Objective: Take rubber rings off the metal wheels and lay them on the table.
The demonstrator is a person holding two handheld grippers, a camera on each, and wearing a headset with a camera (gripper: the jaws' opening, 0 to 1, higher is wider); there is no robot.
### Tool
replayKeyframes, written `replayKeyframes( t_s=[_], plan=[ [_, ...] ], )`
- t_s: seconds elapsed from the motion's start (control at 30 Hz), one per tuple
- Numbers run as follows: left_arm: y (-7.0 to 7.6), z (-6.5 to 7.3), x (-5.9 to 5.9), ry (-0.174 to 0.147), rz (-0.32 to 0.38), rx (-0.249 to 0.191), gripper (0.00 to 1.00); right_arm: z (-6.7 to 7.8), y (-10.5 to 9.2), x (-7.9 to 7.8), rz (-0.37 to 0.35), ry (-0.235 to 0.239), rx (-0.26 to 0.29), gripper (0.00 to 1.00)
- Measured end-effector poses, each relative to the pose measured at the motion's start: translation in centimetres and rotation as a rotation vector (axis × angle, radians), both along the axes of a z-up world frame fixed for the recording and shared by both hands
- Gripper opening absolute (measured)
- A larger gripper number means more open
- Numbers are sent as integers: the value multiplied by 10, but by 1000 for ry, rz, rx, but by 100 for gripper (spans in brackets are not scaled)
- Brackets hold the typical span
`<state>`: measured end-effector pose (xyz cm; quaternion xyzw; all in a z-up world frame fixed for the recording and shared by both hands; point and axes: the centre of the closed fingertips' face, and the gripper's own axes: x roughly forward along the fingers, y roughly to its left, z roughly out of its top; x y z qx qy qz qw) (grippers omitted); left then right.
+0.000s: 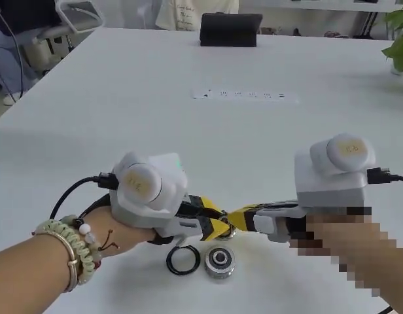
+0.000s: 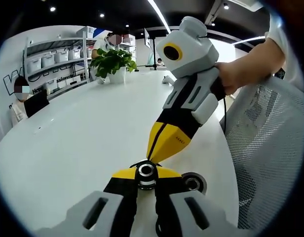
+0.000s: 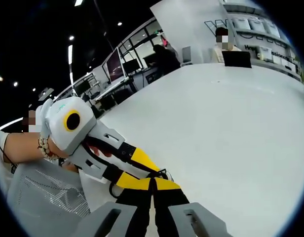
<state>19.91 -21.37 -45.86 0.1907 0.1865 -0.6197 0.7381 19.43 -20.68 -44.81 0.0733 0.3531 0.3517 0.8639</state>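
**Peeling the ring off a clamped wheel**

The left gripper (image 1: 216,226) is clenched on a small metal wheel (image 2: 147,175), gripped across its sides between the yellow jaw tips. The right gripper (image 2: 158,145) meets it nose to nose. Its jaws are pressed together, and they appear to pinch the thin rubber ring (image 3: 164,172) at the wheel's rim.

To do this step well, I judge that the left gripper should stay firm and level while the right gripper draws the pinched section outward. The right gripper would then work it over the rim edge. Pulling straight back risks the band snapping out of the pinch or tugging the wheel loose.

The wheel is a bright, steel-coloured disc with a dark hub, and its ring shows as a fine black loop at the right gripper's tips.

Just below the left gripper's jaws a loose ring (image 1: 183,260) lies flat on the white table (image 1: 188,131). It looks like a thin black circle. Just beside it, under the point where the two grippers meet, sits a second wheel (image 1: 219,261), flat on its face.
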Motion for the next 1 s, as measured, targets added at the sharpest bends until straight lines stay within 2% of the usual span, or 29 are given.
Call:
replayKeyframes(
  t_s=[0.13, 0.23, 0.4, 0.53, 0.63, 0.73, 0.9, 1.0],
  plan=[
    [0, 0, 0, 1, 2, 0, 7, 8, 0, 2, -15, -7, 43, 0],
    [0, 0, 0, 1, 3, 0, 7, 6, -3, 3, -14, -19, 16, 0],
    [0, 0, 1, 7, 9, -3, 7, -3, -8, 3, -29, 12, -6, 0],
    [-1, 0, 1, 18, 16, 16, 7, -6, -11, 3, -40, 21, -17, 0],
    [-2, 1, 1, 13, 11, 43, 8, -8, -13, 3, -40, 18, -36, 0],
    [-1, 1, 0, -13, -12, 64, 8, -8, -13, 4, -40, 18, -34, 0],
    [1, 3, -2, -3, -26, 76, 10, -7, -15, 5, -51, 19, -30, 0],
    [1, 11, -2, 3, -29, 66, 14, -6, -15, 5, -56, 21, -26, 0]
  ],
)
